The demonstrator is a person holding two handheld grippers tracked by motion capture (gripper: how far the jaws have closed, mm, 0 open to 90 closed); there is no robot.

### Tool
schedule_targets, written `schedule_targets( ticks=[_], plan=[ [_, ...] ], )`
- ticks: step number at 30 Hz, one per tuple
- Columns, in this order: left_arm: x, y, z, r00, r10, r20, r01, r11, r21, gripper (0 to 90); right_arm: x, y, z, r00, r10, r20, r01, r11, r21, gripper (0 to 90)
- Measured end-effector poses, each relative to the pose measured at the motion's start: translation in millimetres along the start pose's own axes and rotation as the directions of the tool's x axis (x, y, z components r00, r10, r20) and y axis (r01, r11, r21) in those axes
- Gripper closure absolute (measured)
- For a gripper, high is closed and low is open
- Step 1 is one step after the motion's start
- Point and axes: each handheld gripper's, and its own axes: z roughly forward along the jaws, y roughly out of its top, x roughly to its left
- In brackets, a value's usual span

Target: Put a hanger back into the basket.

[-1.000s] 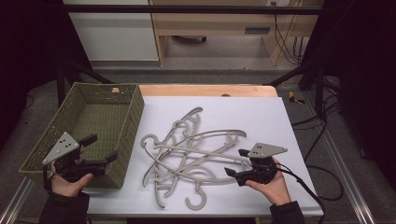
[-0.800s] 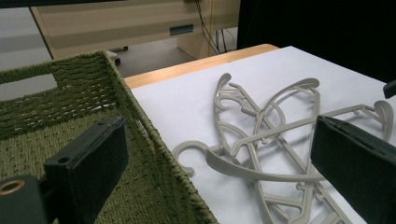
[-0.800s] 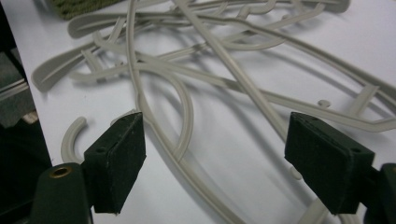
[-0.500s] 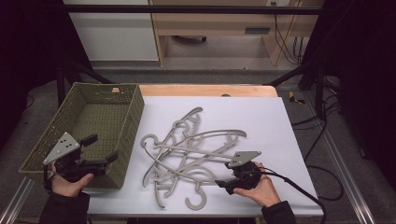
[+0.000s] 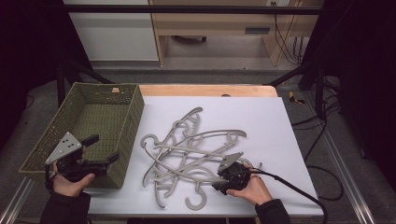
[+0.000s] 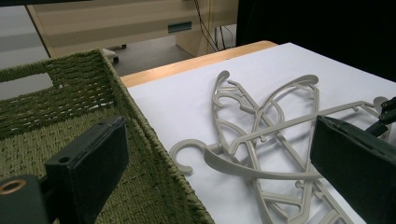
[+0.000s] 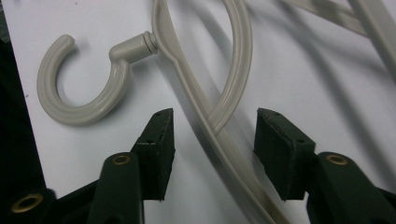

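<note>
Now, right tongs [image 7: 212,140] low, closing astride hanger [image 7: 201,107] (untouched); left tongs [image 5: 100,149] agape over basket [image 5: 74,112].

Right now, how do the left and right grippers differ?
The left gripper hovers at the basket's near corner, jaws wide with nothing between them. The right gripper is low on the sheet; its jaws have just been closing, straddling a hanger's arm without pressing yet. Both are hand-held and open.

Grey hangers [image 5: 187,151] tangled on table
</note>
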Motion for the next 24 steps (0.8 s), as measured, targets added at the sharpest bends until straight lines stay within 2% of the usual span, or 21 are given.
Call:
schedule_targets(
  ticks=[2, 3, 4, 7, 8, 11, 16, 19, 24],
  plan=[
    [-0.4, 0.1, 0.2, 1.0000, 0.002, 0.002, -0.002, 1.0000, 0.003, 4.1, 0.1, 0.4, 2.2, 1.0000, 0.001, -0.007, -0.001, 1.000, 0.001, 50.7],
    [-0.8, 0.3, 0.4, 1.0000, 0.004, 0.002, -0.004, 1.0000, 0.003, 4.1, 1.1, 2.1, 4.8, 1.0000, -0.003, -0.009, 0.003, 1.000, 0.005, 54.3],
    [-0.8, 0.3, 0.4, 1.0000, 0.004, 0.002, -0.004, 1.0000, 0.003, 4.1, 0.8, 2.6, 5.2, 0.9996, -0.006, -0.026, 0.006, 1.000, 0.006, 55.5],
    [-1.0, 0.3, 0.6, 1.0000, 0.005, 0.003, -0.005, 1.0000, 0.004, 4.1, -0.3, 2.7, 6.0, 0.9997, -0.013, -0.023, 0.013, 1.000, 0.010, 60.1],
    [-1.0, 0.3, 0.6, 1.0000, 0.005, 0.003, -0.005, 1.0000, 0.004, 4.1, -1.3, 3.2, 5.4, 0.9992, -0.016, -0.035, 0.017, 1.000, 0.014, 61.5],
    [-1.8, 0.4, 1.0, 1.0000, 0.006, 0.002, -0.006, 1.0000, 0.004, 4.2, -2.7, 3.7, 5.6, 0.9993, -0.027, -0.025, 0.028, 0.999, 0.017, 66.2],
    [-2.5, 0.6, 1.6, 0.9999, 0.011, 0.005, -0.011, 0.9999, 0.005, 4.3, -3.3, 4.6, 4.9, 0.9974, -0.066, -0.031, 0.067, 0.997, 0.035, 68.9],
    [-2.4, 0.4, 1.6, 0.9999, 0.010, 0.004, -0.010, 0.9999, 0.006, 4.3, -2.4, 6.4, 3.0, 0.9959, -0.078, -0.047, 0.081, 0.994, 0.071, 71.2],
    [-3.3, 1.0, 1.1, 0.9999, 0.015, 0.006, -0.015, 0.9999, 0.004, 4.3, -0.8, 5.9, 2.3, 0.9952, -0.075, -0.063, 0.080, 0.993, 0.082, 72.2]
  ],
)
